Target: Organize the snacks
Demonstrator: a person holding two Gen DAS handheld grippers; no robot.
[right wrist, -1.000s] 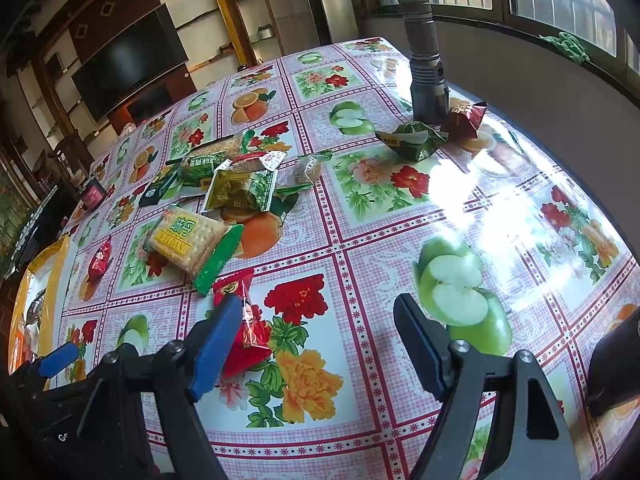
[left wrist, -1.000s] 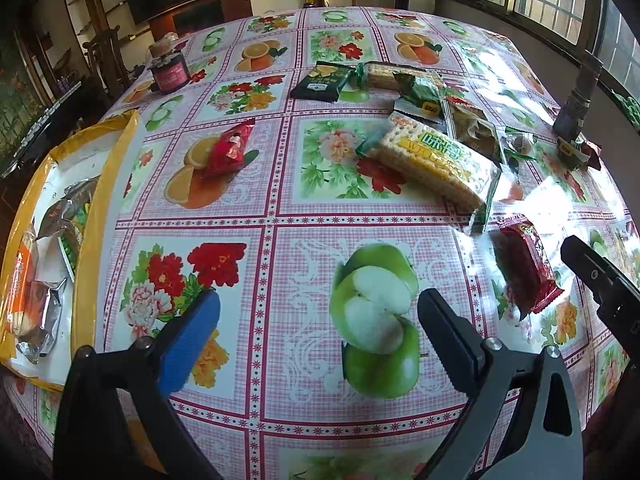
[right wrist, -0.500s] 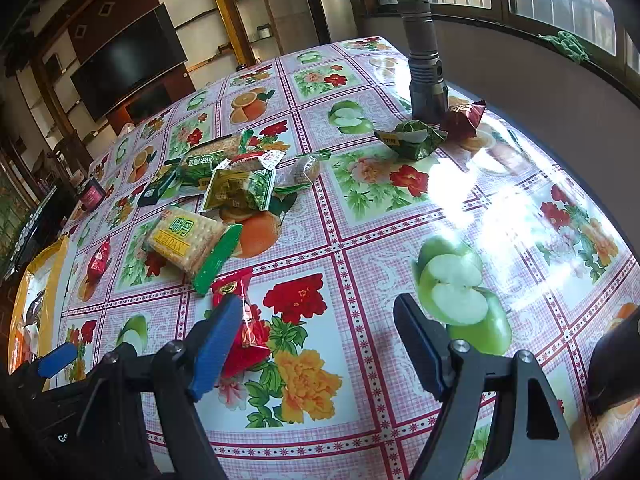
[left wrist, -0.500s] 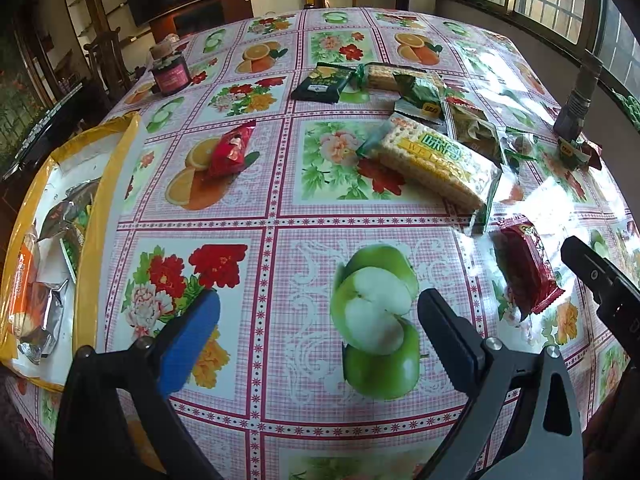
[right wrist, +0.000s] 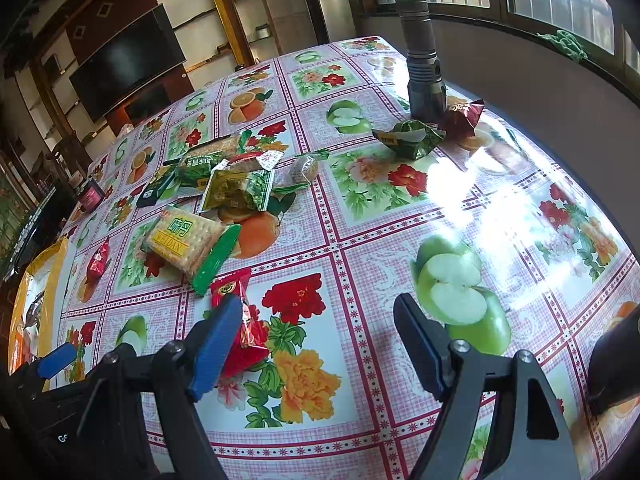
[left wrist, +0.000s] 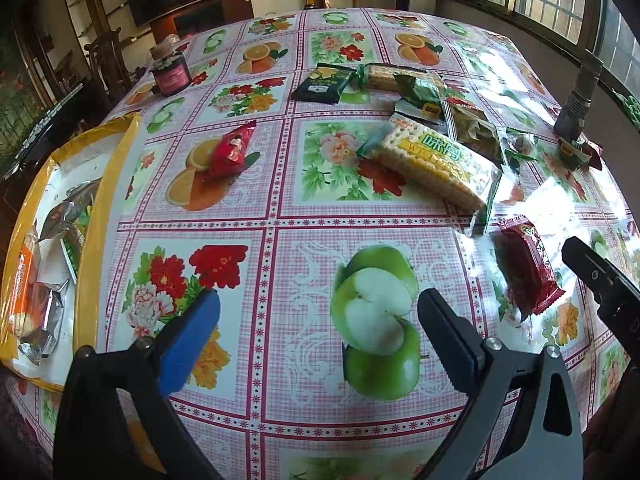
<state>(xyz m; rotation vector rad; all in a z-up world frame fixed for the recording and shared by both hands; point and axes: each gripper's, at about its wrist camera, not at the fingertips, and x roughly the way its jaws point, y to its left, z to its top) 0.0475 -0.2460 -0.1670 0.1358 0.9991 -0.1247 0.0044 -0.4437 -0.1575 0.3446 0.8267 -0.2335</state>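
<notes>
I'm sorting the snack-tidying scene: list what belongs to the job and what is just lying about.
Job:
- cracker pack
- dark red snack pack
- red candy pack
- black packet
- green packets
- yellow bag holding snacks
- left gripper and right gripper, both open

Lying about:
- flashlight
- jar
- tablecloth

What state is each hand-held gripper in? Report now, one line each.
Left hand-held gripper: open, holding nothing, above the tablecloth.
Right hand-held gripper: open, holding nothing.
</notes>
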